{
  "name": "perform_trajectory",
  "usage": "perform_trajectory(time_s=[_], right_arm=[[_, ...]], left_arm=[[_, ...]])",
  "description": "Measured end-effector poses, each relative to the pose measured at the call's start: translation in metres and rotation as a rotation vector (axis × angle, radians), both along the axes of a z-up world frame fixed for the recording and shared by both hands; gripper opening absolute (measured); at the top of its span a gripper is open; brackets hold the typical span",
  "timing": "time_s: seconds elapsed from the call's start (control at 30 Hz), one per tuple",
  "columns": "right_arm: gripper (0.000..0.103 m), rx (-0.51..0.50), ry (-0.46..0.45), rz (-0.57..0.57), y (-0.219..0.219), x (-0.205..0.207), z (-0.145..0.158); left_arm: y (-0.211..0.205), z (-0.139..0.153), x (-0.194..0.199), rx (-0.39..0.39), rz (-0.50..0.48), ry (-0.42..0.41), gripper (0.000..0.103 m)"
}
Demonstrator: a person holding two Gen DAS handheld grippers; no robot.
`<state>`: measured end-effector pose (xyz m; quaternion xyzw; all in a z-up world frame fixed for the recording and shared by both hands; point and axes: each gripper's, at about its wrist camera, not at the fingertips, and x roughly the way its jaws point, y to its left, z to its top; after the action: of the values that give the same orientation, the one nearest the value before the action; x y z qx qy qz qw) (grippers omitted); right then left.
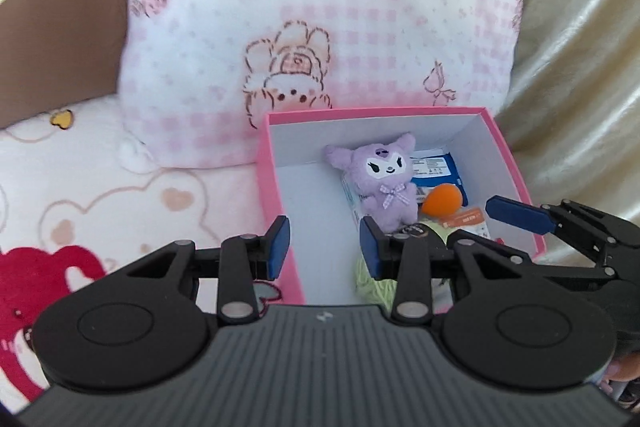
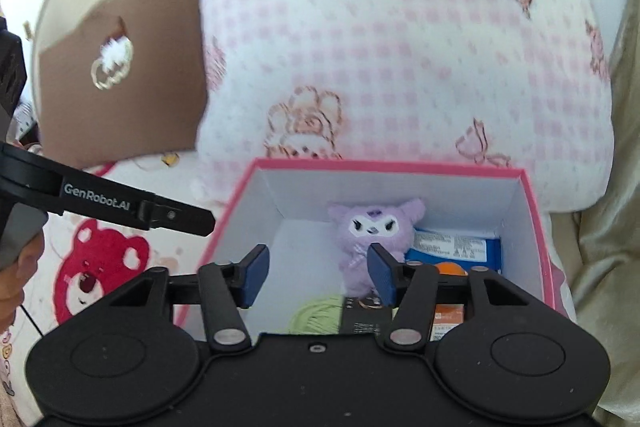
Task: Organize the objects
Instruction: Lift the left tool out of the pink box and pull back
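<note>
purple plush toy [image 1: 386,183], pink box [image 1: 276,195]

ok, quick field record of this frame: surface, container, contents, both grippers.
surface: bed cover with a red bear print
backdrop: pink checked pillow, brown cushion
container: pink box, lid off, white inside
contents: purple plush toy, blue packet, orange ball, green yarn, dark packet
left gripper: jaws apart, nothing between them, above the box's left wall
right gripper: jaws apart, empty, over the box
</note>
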<state>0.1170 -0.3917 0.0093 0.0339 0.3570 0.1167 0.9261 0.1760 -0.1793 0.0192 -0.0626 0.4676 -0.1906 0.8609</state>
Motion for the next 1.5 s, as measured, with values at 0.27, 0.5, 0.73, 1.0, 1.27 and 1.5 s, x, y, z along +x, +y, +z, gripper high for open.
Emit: perform_trajectory(time_s=[0.27, 0.5, 0.73, 1.0, 1.27, 1.5], right_arm=[[0.072, 0.04, -0.025, 0.017, 0.009, -0.036, 0.011], [0.08, 0.001, -0.044, 0.004, 0.018, -0.064, 0.021], [0.083, 0.011, 0.03, -0.058, 0.022, -0.076, 0.017], [0.085, -0.01, 0.088, -0.111, 0.028, -0.102, 0.023], [0.085, -0.056, 0.063, -0.115, 0.04, -0.119, 0.033], [0.089, -0.083, 0.065, -0.136, 0.041, -0.123, 0.036]], left_arm=[[0.016, 0.021, -0.056, 0.0, -0.032, -0.021, 0.041], [0.022, 0.028, -0.097, 0.016, -0.034, -0.026, 0.043], [0.034, 0.029, -0.118, 0.027, -0.017, -0.027, 0.047], [0.043, 0.014, -0.124, 0.046, 0.012, 0.009, 0.055], [0.046, 0.009, -0.131, 0.075, 0.027, 0.001, 0.067], [0.045, 0.012, -0.136, 0.095, 0.032, -0.011, 0.082]])
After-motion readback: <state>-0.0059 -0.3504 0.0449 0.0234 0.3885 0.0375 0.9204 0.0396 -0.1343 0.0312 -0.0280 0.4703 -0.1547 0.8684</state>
